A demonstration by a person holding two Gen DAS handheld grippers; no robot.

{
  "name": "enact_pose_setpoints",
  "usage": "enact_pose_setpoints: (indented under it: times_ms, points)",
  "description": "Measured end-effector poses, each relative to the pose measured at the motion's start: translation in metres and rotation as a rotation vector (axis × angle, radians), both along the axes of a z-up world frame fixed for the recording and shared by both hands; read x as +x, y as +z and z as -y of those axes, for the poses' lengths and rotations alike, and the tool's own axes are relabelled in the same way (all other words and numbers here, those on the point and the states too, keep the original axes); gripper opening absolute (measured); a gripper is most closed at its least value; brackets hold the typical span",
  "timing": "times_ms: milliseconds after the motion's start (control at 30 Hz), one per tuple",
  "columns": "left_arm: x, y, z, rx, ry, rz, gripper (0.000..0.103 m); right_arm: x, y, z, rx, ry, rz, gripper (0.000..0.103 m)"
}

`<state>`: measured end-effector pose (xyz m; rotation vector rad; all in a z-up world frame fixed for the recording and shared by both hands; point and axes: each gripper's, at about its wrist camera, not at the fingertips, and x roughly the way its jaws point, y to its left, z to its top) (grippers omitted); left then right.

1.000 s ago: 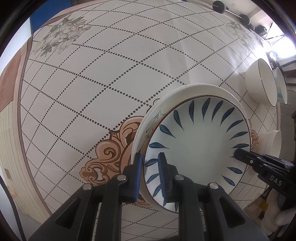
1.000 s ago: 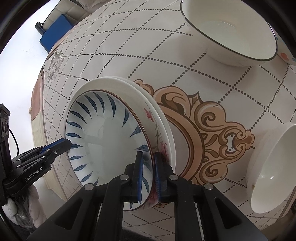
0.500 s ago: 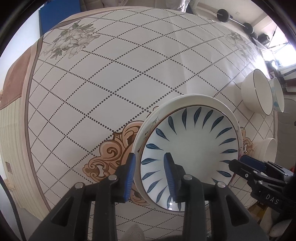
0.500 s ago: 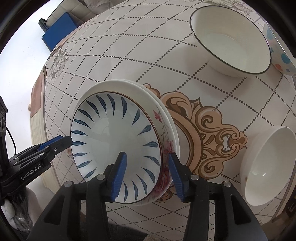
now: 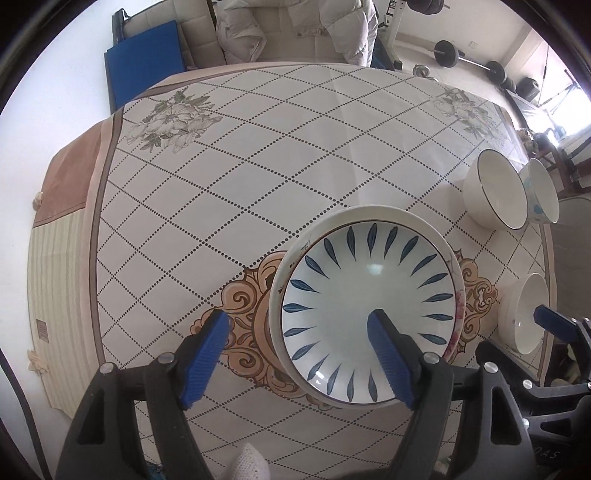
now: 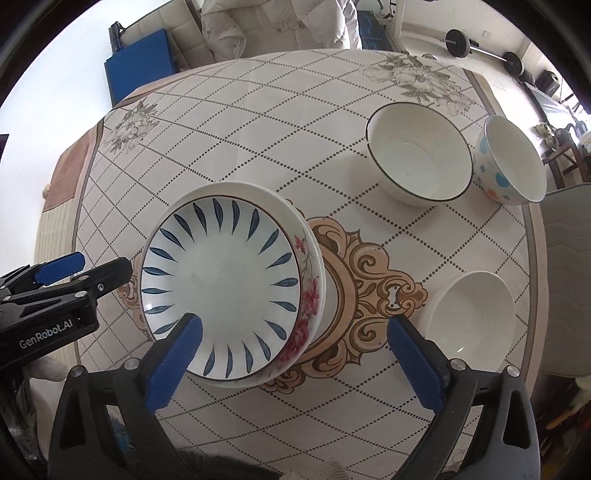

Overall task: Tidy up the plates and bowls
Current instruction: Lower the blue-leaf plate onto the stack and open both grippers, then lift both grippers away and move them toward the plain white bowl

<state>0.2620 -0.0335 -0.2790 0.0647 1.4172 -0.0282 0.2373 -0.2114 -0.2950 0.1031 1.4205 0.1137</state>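
A blue-leaf plate [image 5: 369, 280] [image 6: 225, 280] rests on a pink-flowered plate [image 6: 306, 299] at the middle of the patterned table [image 5: 258, 166]. My left gripper [image 5: 297, 315] hovers above the stack's left rim, its jaws opening, pads clear of the plate. My right gripper [image 6: 294, 320] hangs above the stack's right rim, jaws also opening wide, touching nothing. Each gripper shows at the edge of the other's view: the right gripper [image 5: 546, 317], the left gripper [image 6: 96, 266]. To the right stand a dark-rimmed white bowl [image 6: 419, 162], a spotted bowl [image 6: 513, 158] and a plain white bowl [image 6: 472, 317].
Behind the table's far edge a chair carries a pale padded jacket [image 5: 295, 29], with a blue mat [image 5: 147, 62] beside it. A barbell [image 5: 465, 61] lies on the floor at the back right. A grey chair seat [image 6: 565, 280] adjoins the table's right edge.
Both grippers were shut on the blue-leaf plate's rim; they have let go, opened wide and risen. The plate stays on the stack.
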Motion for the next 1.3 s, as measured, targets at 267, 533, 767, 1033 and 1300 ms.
enact_pose_setpoints:
  times_ms: [267,533,767,1033,1300]
  points:
    - [-0.035,0.045,0.001,0.017,0.017,0.114,0.077,-0.028,0.053,-0.004,0.001,-0.011,0.094,0.103]
    - [-0.076,0.078,-0.009,-0.005,0.017,0.176,0.077,-0.072,0.091,-0.013,0.006,-0.011,0.151,0.103]
    - [-0.114,0.101,-0.016,-0.036,0.007,0.244,0.077,-0.113,0.117,-0.020,0.051,-0.024,0.171,0.103]
    - [-0.136,0.128,-0.002,-0.035,-0.028,0.416,0.084,-0.139,0.129,0.014,0.144,-0.145,0.263,0.103]
    - [-0.112,0.118,0.051,-0.041,-0.063,0.389,0.084,-0.131,0.107,0.111,0.147,-0.337,0.246,0.103]
